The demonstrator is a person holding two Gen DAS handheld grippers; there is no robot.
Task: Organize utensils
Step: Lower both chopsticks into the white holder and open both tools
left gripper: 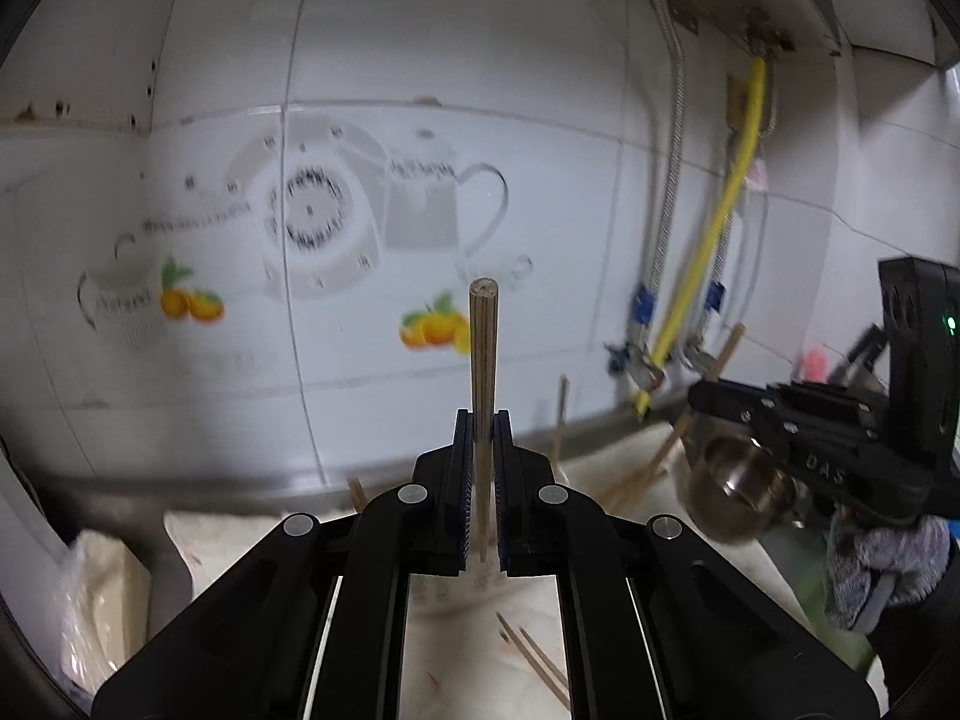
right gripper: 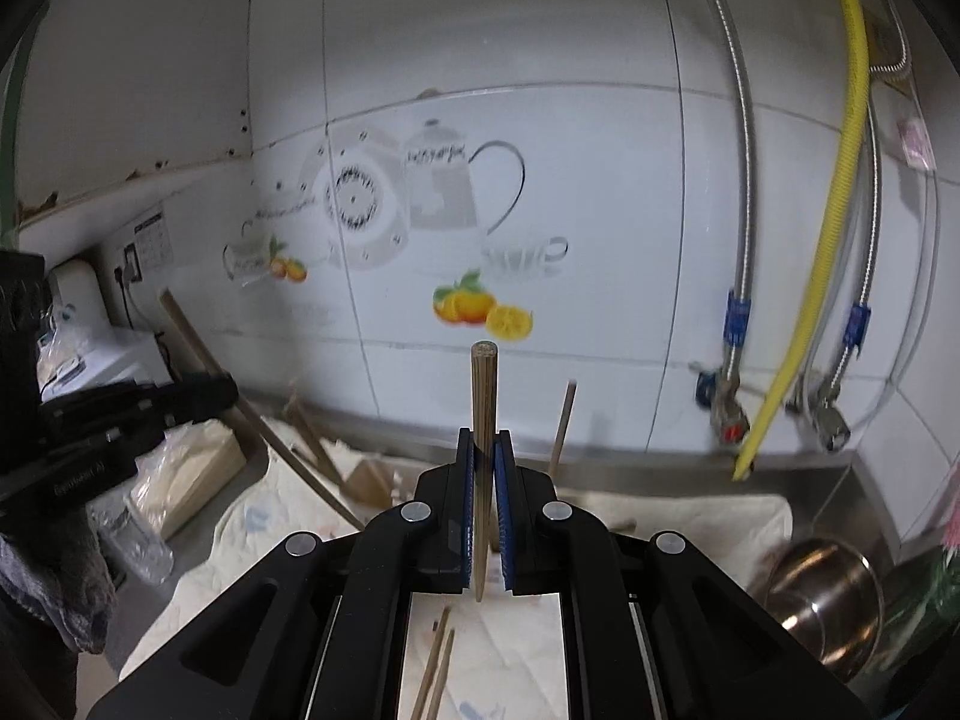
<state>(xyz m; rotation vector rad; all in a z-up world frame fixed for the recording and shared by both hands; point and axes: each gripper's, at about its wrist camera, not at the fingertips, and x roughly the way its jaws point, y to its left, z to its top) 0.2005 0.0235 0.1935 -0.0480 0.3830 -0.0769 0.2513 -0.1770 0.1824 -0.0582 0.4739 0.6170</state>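
Note:
My left gripper [left gripper: 482, 420] is shut on a wooden chopstick [left gripper: 483, 348] that stands upright between its blue pads, raised above the counter. My right gripper [right gripper: 483, 438] is shut on a second wooden chopstick [right gripper: 483, 396], also upright. A steel utensil cup [right gripper: 825, 594] stands at the lower right; in the left wrist view the cup [left gripper: 735, 495] lies just under the right gripper's body [left gripper: 810, 420]. Loose chopsticks [right gripper: 437, 666] lie on the white cloth [right gripper: 660, 516] below; others [left gripper: 540, 660] show in the left wrist view.
A white tiled wall with teapot and orange decals [right gripper: 444, 180] is close ahead. A yellow hose [right gripper: 834, 210] and braided steel pipes [right gripper: 741, 138] hang at the right. More chopsticks [right gripper: 564, 420] lean near the wall. Bagged items [right gripper: 180, 474] sit left.

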